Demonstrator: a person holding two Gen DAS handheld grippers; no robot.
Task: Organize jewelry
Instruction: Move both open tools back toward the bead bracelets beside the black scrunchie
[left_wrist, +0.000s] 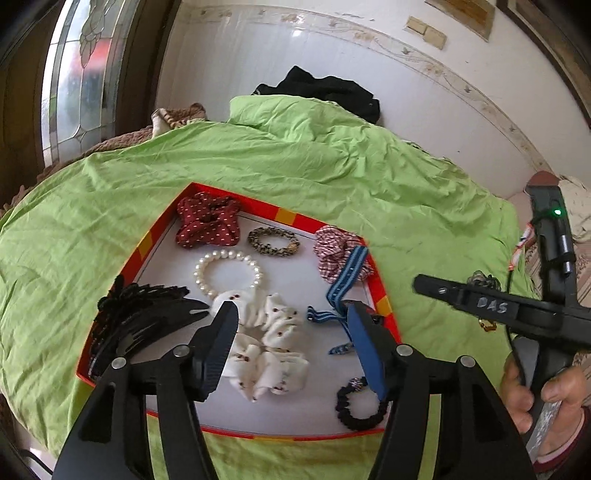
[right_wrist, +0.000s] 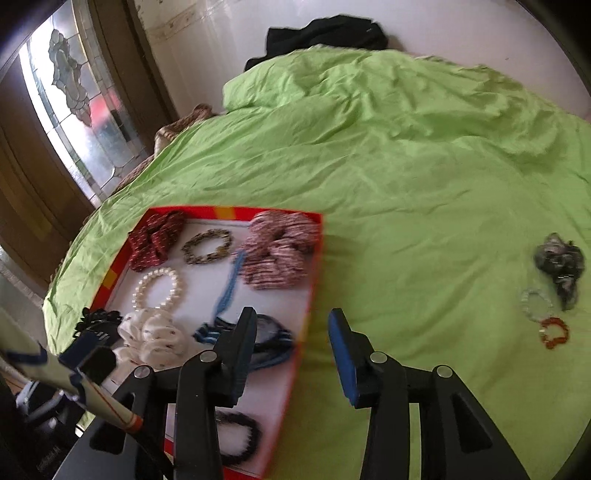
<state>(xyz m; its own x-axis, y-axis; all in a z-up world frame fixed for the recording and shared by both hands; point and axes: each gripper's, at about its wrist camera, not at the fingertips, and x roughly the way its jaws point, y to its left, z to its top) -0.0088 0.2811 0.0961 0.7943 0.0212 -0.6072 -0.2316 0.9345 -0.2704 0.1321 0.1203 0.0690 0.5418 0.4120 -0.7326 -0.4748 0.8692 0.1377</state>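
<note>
A red-rimmed box (left_wrist: 384, 302) (right_wrist: 314, 258) lies on the green bedspread and holds a red dotted scrunchie (left_wrist: 207, 221), a leopard bracelet (left_wrist: 273, 240), a pearl bracelet (left_wrist: 229, 271), a white scrunchie (left_wrist: 269, 350), a checked scrunchie (left_wrist: 334, 251), a blue striped band (left_wrist: 347, 280), a black comb clip (left_wrist: 144, 314) and a black hair tie (left_wrist: 360, 410). My left gripper (left_wrist: 291, 314) is open and empty above the box. My right gripper (right_wrist: 291, 325) is open and empty over the box's right edge. On the bedspread to the right lie a grey scrunchie (right_wrist: 559, 266), a clear bead bracelet (right_wrist: 535, 304) and an orange bead bracelet (right_wrist: 554, 332).
The green bedspread (left_wrist: 295, 158) covers the bed. Black clothing (left_wrist: 325, 92) lies at the far edge by the white wall. A stained-glass door (left_wrist: 81, 74) stands at the left. In the left wrist view the right gripper's body (left_wrist: 517, 310) and the hand holding it show at the right.
</note>
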